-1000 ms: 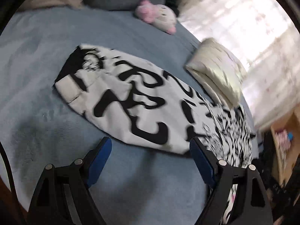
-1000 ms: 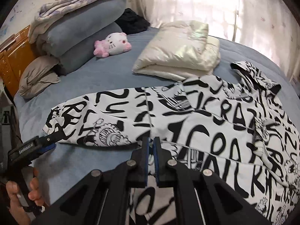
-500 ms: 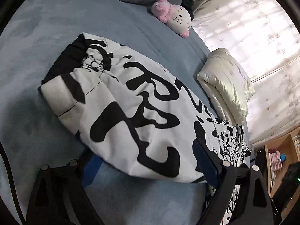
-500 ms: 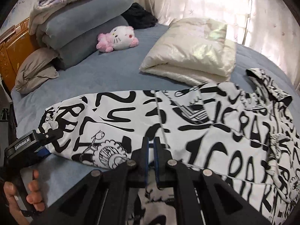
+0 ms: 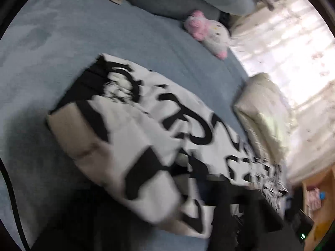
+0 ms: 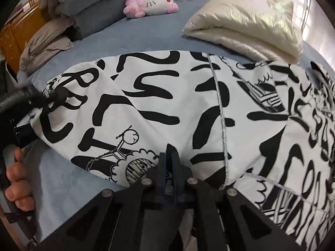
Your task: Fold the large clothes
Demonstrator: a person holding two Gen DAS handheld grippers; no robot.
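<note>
Left wrist view, blurred by motion: the black-and-white printed garment (image 5: 146, 138) fills the centre and lower middle of the frame on the blue bed cover (image 5: 52, 41). A second ago my left tongs (image 5: 199, 190) stood wide before the sleeve end; half a second ago they straddled its edge; now cloth covers the place where their fingers were, and I cannot tell how they stand. Right wrist view: my right tongs (image 6: 169, 163), at bottom centre, are closed on the garment's near edge, as in both earlier frames, while the print has grown larger. Cream pillow (image 6: 247, 18) upper right, pink plush toy (image 6: 152, 0) top centre. Judgement: the sleeve is being taken for the first inward fold.
</note>
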